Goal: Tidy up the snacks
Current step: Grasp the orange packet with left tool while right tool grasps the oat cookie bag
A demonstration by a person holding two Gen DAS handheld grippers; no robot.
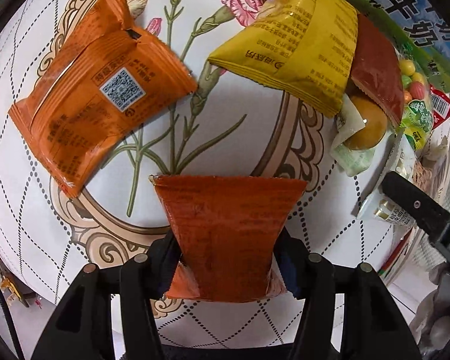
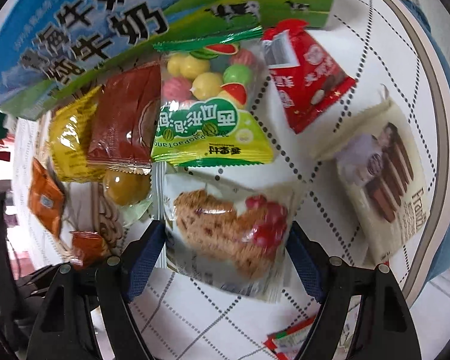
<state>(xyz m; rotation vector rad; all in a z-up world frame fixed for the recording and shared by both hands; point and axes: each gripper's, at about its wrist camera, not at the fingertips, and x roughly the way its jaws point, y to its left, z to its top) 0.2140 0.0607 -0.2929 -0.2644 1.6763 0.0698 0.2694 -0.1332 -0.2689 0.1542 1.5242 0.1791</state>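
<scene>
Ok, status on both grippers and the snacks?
Left hand-held gripper shut on red-brown packet. Right hand-held gripper straddles clear cracker pack, grip unclear. Milk carton overhangs pile.

Ahead of my left gripper (image 1: 228,258): bare floral tablecloth (image 1: 249,138) between the orange packet (image 1: 84,96) and the yellow packet (image 1: 288,45) — open lane.
Left flank: orange packet lies flat.
Right flank: piled snacks under the milk carton (image 1: 405,21) — blocked.
Ahead of my right gripper (image 2: 228,249): candy bag (image 2: 207,114) close beyond the cracker packet (image 2: 228,237).
Right of it: cloth strip before the cream wafer packet (image 2: 381,174) and the red packet (image 2: 306,78).
</scene>
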